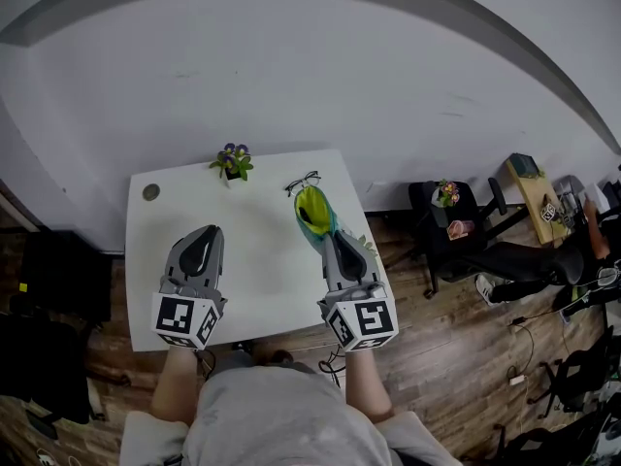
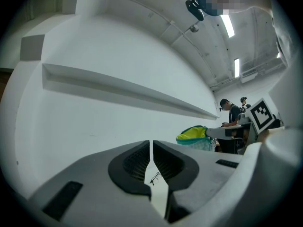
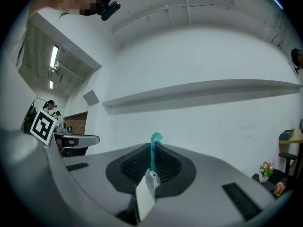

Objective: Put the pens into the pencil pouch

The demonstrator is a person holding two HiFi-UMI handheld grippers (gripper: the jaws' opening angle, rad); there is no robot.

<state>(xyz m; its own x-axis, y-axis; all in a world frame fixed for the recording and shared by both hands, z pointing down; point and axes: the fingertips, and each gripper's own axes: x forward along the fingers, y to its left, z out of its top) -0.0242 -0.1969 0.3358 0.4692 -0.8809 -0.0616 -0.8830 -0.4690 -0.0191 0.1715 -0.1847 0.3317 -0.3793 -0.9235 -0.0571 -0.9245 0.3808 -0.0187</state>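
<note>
Right hand-held gripper [image 3: 152, 160] pinches the pencil pouch [image 1: 312, 212] by its thin zipper edge, which may slip free, while the left hand-held gripper [image 2: 151, 162] is clenched empty.

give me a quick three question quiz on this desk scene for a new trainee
1. True or false: the left gripper holds a pen.
2. What is the right gripper shut on? A) a pen B) the pencil pouch C) a cup
3. Fill in: the glasses lie on the white ____.

Key: 1 false, its jaws are nearly together with nothing between them. 2 B, on the pouch's teal edge. 3 table.
</note>
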